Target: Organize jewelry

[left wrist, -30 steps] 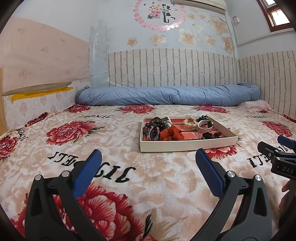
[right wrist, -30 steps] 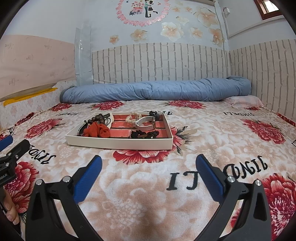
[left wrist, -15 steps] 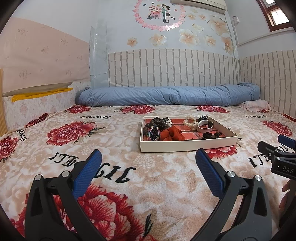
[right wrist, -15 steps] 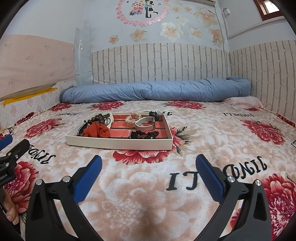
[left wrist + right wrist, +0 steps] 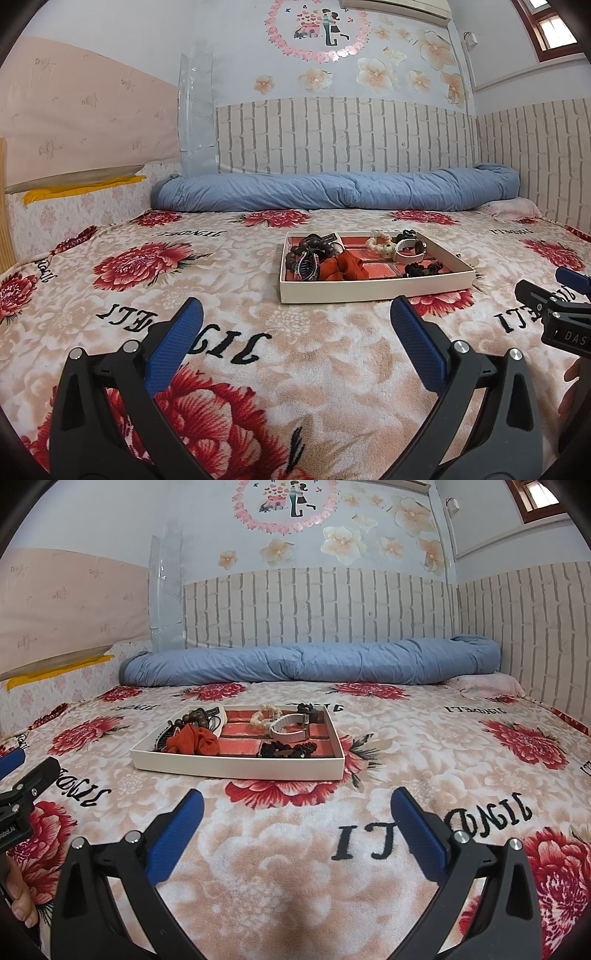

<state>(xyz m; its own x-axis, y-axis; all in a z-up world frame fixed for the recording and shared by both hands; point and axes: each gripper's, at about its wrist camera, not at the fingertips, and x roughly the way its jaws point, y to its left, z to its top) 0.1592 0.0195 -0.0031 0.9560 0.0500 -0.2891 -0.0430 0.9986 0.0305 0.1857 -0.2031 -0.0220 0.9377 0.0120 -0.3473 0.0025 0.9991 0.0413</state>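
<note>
A white tray with red compartments lies on the flowered blanket, also in the right wrist view. It holds an orange scrunchie, dark wooden beads, a dark hair claw, a cream bracelet, a white watch band and a black beaded piece. My left gripper is open, well short of the tray, nothing between its fingers. My right gripper is likewise open and empty, near the tray's front wall.
A rolled blue duvet lies along the brick-patterned wall behind the tray. A pink pillow sits at the far right. The right gripper's tip shows at the left view's right edge; a hand holds the left one.
</note>
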